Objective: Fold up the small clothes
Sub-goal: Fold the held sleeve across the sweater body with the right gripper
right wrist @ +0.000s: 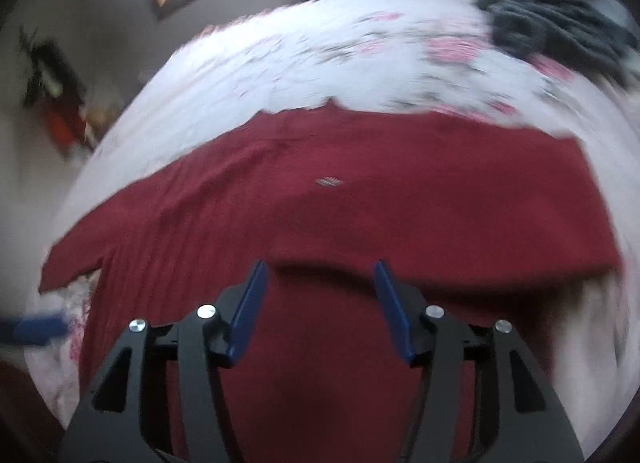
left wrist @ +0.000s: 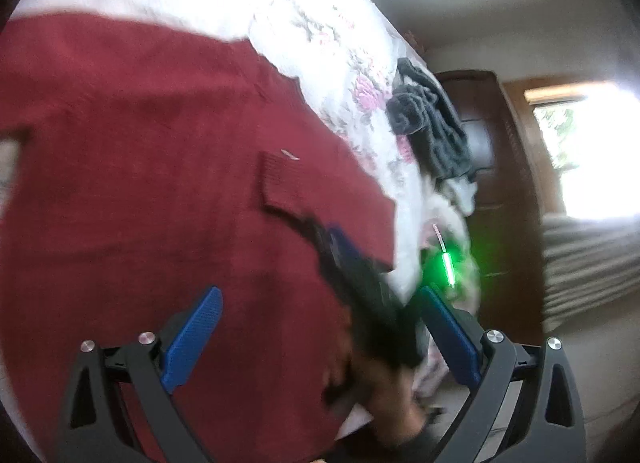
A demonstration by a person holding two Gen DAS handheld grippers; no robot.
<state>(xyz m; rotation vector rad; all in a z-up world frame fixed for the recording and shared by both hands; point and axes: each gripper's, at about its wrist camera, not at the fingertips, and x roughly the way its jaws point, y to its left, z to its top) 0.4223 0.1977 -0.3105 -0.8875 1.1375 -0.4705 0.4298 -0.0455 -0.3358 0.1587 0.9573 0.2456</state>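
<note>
A dark red knitted garment (left wrist: 140, 183) lies spread flat on the floral bedsheet (left wrist: 340, 63). A ribbed cuff (left wrist: 280, 183) rests folded onto its body. My left gripper (left wrist: 320, 291) hovers open above the garment's near part, nothing between its blue fingers (left wrist: 196, 331). The right gripper (left wrist: 348, 263), blurred, sits at the garment's right edge in the left wrist view. In the right wrist view the red garment (right wrist: 360, 183) fills the middle, and a fold edge runs just past my open right gripper (right wrist: 320, 263). A blue left finger (right wrist: 36, 329) shows at the far left.
A heap of dark grey clothes (left wrist: 432, 123) lies on the bed beyond the red garment, also visible as the grey heap (right wrist: 552, 23) at the far right corner. A green light (left wrist: 448, 267) glows near the bed edge. A wooden door (left wrist: 488, 183) and window (left wrist: 592, 159) stand beyond.
</note>
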